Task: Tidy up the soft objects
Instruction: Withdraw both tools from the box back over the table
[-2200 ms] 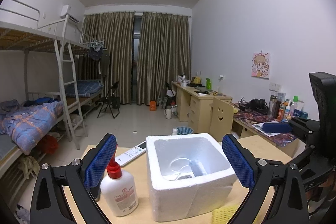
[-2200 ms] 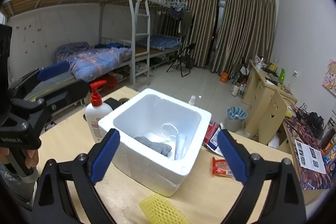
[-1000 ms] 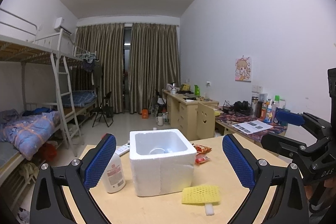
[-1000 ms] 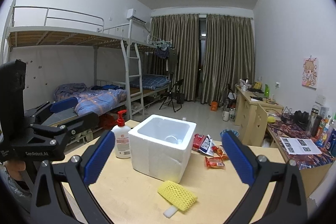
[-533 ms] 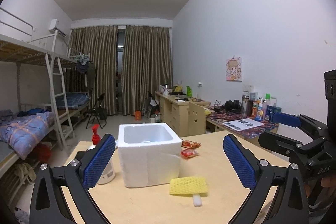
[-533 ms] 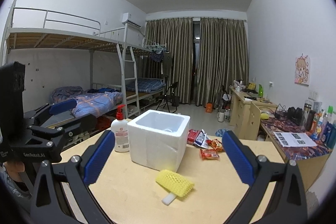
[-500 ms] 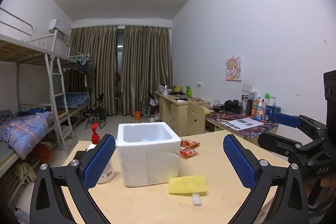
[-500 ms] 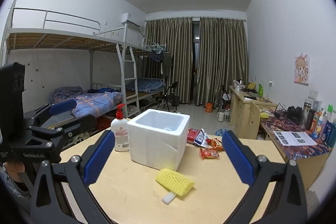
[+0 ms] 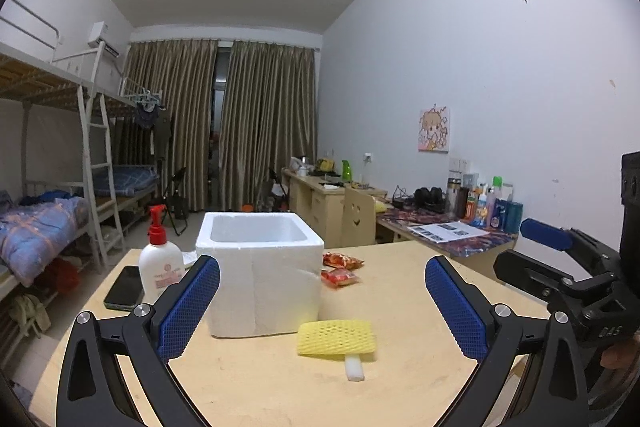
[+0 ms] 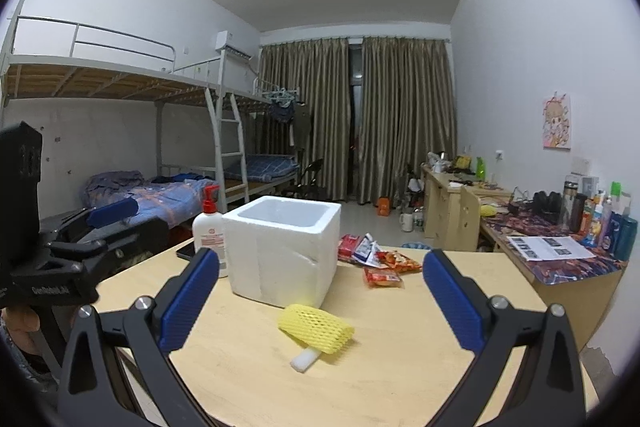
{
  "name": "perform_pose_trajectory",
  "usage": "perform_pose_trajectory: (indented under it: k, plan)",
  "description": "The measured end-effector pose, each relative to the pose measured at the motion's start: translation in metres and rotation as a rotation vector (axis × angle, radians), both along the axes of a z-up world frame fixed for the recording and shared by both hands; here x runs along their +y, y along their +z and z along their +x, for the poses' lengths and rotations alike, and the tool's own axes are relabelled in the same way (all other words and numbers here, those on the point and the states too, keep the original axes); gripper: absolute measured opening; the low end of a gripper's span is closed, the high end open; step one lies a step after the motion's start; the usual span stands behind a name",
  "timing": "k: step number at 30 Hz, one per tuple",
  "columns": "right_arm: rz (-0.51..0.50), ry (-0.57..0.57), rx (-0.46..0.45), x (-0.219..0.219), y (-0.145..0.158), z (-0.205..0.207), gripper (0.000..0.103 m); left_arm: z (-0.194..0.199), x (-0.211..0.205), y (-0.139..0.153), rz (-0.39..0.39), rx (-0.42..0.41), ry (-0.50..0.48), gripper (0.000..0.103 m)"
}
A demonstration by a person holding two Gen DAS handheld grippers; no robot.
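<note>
A white foam box (image 9: 262, 275) (image 10: 285, 253) stands open-topped in the middle of the wooden table (image 9: 400, 391). In front of it lies a yellow foam net sleeve (image 9: 336, 337) (image 10: 316, 327) with a small white foam piece (image 9: 354, 367) (image 10: 304, 359) sticking out of its near end. My left gripper (image 9: 322, 311) is open, held back from the box, nothing between its blue pads. My right gripper (image 10: 320, 303) is also open and empty, above the near table. What lies inside the box is hidden by its wall.
A lotion pump bottle (image 9: 161, 265) (image 10: 209, 229) and a black phone (image 9: 125, 287) sit left of the box. Red snack packets (image 9: 340, 269) (image 10: 378, 261) lie behind it on the right. Bunk beds stand at the left, desks along the right wall.
Both grippers have pulled back and away from the foam box, which now looks smaller and farther. The yellow net sleeve has come into full view in front of it. Both stayed open.
</note>
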State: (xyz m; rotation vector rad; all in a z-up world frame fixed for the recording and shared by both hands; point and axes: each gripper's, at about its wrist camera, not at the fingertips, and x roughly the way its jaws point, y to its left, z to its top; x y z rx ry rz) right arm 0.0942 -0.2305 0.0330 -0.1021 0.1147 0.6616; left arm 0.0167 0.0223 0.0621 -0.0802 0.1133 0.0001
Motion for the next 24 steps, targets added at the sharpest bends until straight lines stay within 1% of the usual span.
perform_pose_trajectory:
  k: [6,8,11,16,22,24]
  plan:
    - [-0.024,-0.015,-0.016,0.003,-0.007,-0.005,0.103,0.007,0.001,-0.012,-0.005,0.021,-0.009,0.103]
    - [-0.034,-0.027,-0.012,0.006,-0.011,-0.004,0.103,0.013,0.004,-0.019,-0.022,0.036,-0.009,0.103]
    - [-0.045,-0.034,0.011,0.007,-0.022,0.004,0.103,0.02,0.006,-0.028,-0.042,0.05,-0.023,0.103]
    - [-0.067,-0.055,0.056,0.008,-0.038,0.017,0.103,0.03,0.003,-0.044,-0.018,0.08,-0.013,0.103]
    - [-0.074,-0.07,0.103,0.006,-0.051,0.034,0.103,0.043,0.007,-0.059,-0.027,0.107,-0.025,0.103]
    - [-0.076,-0.074,0.106,0.007,-0.054,0.038,0.103,0.049,0.008,-0.064,-0.035,0.117,-0.029,0.103]
